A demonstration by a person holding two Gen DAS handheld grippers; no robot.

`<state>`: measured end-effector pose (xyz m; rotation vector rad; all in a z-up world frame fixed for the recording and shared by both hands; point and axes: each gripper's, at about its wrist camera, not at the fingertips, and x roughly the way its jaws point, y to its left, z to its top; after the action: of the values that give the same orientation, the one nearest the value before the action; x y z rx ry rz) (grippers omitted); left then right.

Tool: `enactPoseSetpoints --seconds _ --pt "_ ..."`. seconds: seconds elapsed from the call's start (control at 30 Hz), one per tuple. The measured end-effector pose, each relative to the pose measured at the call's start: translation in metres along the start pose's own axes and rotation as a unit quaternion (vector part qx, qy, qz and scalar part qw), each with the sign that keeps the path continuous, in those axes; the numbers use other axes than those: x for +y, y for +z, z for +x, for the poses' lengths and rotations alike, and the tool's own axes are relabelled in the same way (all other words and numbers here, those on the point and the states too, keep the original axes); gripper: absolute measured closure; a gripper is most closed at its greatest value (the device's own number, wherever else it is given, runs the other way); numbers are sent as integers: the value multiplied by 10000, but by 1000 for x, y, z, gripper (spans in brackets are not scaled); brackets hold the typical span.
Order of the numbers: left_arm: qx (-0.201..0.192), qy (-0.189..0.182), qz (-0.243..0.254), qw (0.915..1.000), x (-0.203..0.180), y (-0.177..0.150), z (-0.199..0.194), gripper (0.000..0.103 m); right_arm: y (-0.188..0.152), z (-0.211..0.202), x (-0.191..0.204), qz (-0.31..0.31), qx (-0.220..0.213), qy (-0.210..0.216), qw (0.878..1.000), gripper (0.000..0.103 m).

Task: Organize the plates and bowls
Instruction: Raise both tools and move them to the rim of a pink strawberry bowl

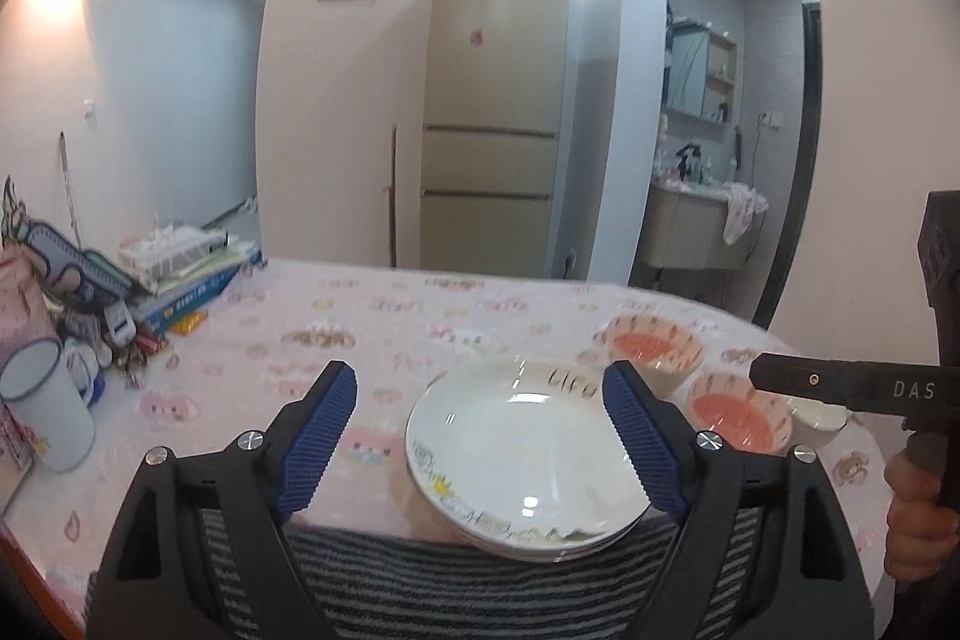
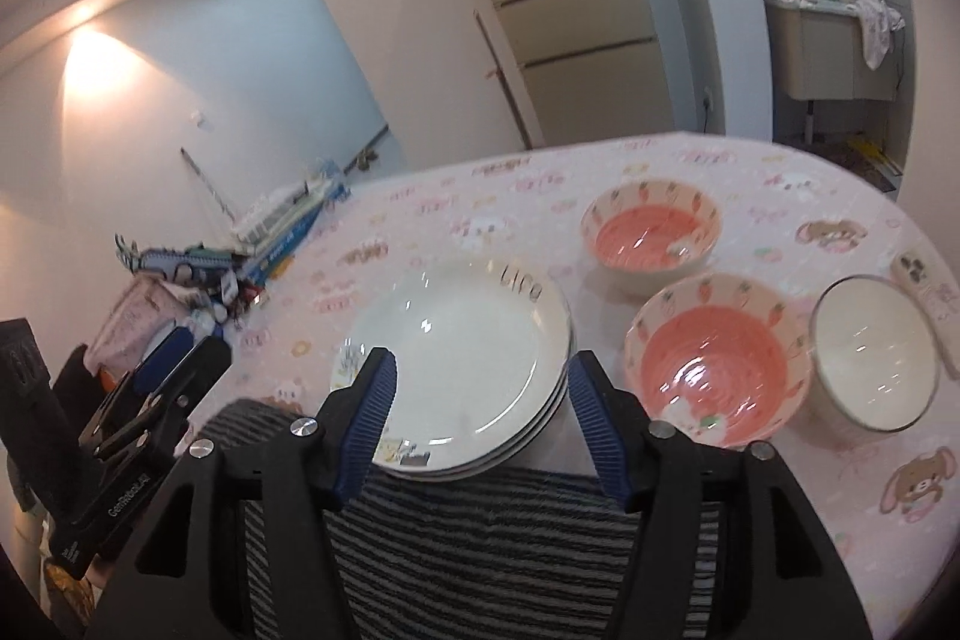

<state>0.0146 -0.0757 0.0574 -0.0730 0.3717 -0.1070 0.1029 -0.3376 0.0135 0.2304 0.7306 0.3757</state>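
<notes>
The table (image 2: 750, 184), under a pink patterned cloth, was seen with a stack of white plates (image 2: 462, 340) at its near edge, hanging slightly over it. That overhang was judged the main risk: a knock from either tool could tip the stack off the table. The stack was round, so no long axis was given; it lay flat, faces up, with the black lettering on the top rim toward the far side.

Two pink bowls were set apart to the right, the near pink bowl (image 2: 714, 370) just beside the stack and the far pink bowl (image 2: 651, 235) behind it, both upright. A white bowl (image 2: 870, 358) was placed at the right, close to the near pink one; a clink was judged likely if one was nested carelessly.

The left gripper (image 1: 480, 418) was seen released, jaws wide and nothing between the pads. The right gripper (image 2: 480, 412) was also released and empty, above the stack.
</notes>
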Motion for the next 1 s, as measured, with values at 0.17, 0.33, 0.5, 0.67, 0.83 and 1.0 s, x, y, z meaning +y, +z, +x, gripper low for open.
enactPoseSetpoints --seconds 0.17,0.33,0.5,0.67,0.83,1.0 --pt "-556 -336 108 9978 -22 20 -26 0 11 -44 -18 48 -619 -252 9978 39" --pt "-493 -423 33 9979 -43 41 -13 0 15 -73 -36 83 -955 -550 9939 35" --pt "-645 -623 107 9959 -67 75 5 0 45 -85 -49 115 -1201 -603 9909 35" --pt "-837 -525 174 9950 -89 109 29 0 83 -77 -62 147 -1367 -712 9879 35" --pt "-324 -533 -25 9980 -104 135 95 0 113 -52 -81 364 -1307 -642 9887 35" --pt "643 -569 -159 9962 -118 123 179 8 128 -7 -105 728 -1051 -855 9881 35"
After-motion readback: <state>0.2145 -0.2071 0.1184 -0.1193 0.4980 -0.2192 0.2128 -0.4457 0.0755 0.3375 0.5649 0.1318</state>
